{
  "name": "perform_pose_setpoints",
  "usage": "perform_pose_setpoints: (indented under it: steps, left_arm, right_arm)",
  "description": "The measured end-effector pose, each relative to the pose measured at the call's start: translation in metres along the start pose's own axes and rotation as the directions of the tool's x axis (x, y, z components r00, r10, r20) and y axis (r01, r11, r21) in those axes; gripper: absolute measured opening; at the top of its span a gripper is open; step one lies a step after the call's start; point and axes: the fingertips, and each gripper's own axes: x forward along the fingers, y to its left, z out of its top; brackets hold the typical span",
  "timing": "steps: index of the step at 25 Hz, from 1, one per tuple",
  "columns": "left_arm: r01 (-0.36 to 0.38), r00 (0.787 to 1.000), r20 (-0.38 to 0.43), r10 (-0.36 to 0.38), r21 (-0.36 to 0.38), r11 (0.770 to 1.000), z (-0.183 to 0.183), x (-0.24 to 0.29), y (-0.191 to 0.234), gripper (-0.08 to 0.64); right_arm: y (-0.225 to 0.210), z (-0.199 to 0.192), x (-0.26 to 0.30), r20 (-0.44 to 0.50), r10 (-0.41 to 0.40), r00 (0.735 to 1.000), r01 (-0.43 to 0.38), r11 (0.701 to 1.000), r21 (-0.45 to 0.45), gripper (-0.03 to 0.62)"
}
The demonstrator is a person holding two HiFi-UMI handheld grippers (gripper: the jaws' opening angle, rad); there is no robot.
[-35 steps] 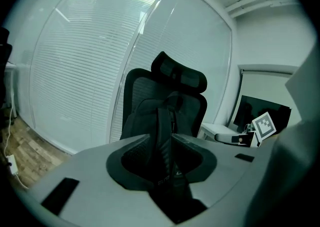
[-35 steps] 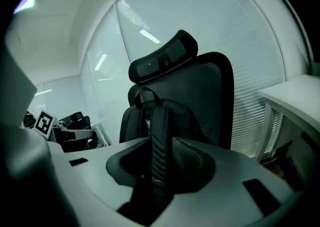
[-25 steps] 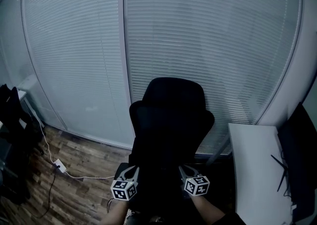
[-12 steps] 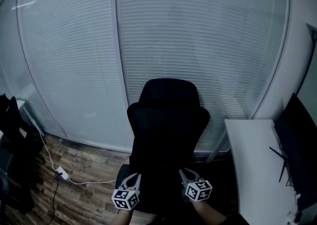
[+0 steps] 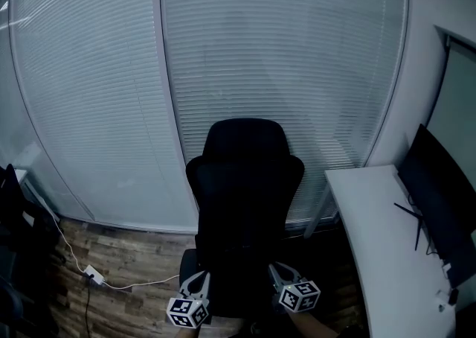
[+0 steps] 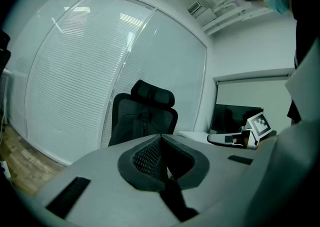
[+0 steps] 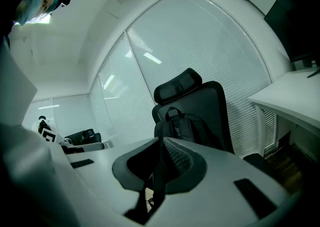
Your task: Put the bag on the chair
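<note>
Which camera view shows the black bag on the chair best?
The right gripper view: the bag leans against the chair back, with its top handle and outline clear. The left gripper view shows it smaller and darker. In the head view it blends into the black chair and cannot be made out.

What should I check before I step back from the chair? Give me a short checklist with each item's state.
1. Backpack rests on the office chair: ok.
2. Left hand-held gripper shut, nothing between its jaws: ok.
3. Right hand-held gripper shut, nothing between its jaws: ok.
4. Both hand-held grippers apart from the backpack: ok.
5. Backpack sits stably: cannot tell, since the gripper bodies hide its base in both gripper views and the head view is too dark there.
</note>
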Motion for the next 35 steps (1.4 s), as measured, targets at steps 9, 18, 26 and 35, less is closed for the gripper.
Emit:
perform_pose_setpoints:
  steps: [9, 18, 26, 35]
  left_arm:
    - [0.074, 0.997, 0.003, -0.074, 0.016, 0.997, -0.014, -0.059, -0.017, 0.018]
    - [0.116, 0.993, 0.027, -0.116, 0.002, 0.993, -0.017, -0.12, -0.031, 0.018]
    - [0.126, 0.991, 0.042, -0.126, 0.006, 0.992, -0.018, -0.162, -0.031, 0.018]
    - [0.114, 0.993, 0.034, -0.113, -0.016, 0.993, -0.033, -0.188, -0.031, 0.018]
  right_arm:
    - [0.04, -0.028, -0.048, 0.017, -0.055, 0.998, 0.055, 0.998, 0.011, 0.054]
    - [0.07, -0.053, -0.098, 0.044, -0.093, 0.995, 0.092, 0.995, 0.026, 0.054]
    - [0.099, -0.064, -0.127, 0.062, -0.097, 0.993, 0.095, 0.995, 0.031, 0.052]
    - [0.11, -0.079, -0.158, 0.041, -0.116, 0.992, 0.116, 0.993, 0.009, 0.051]
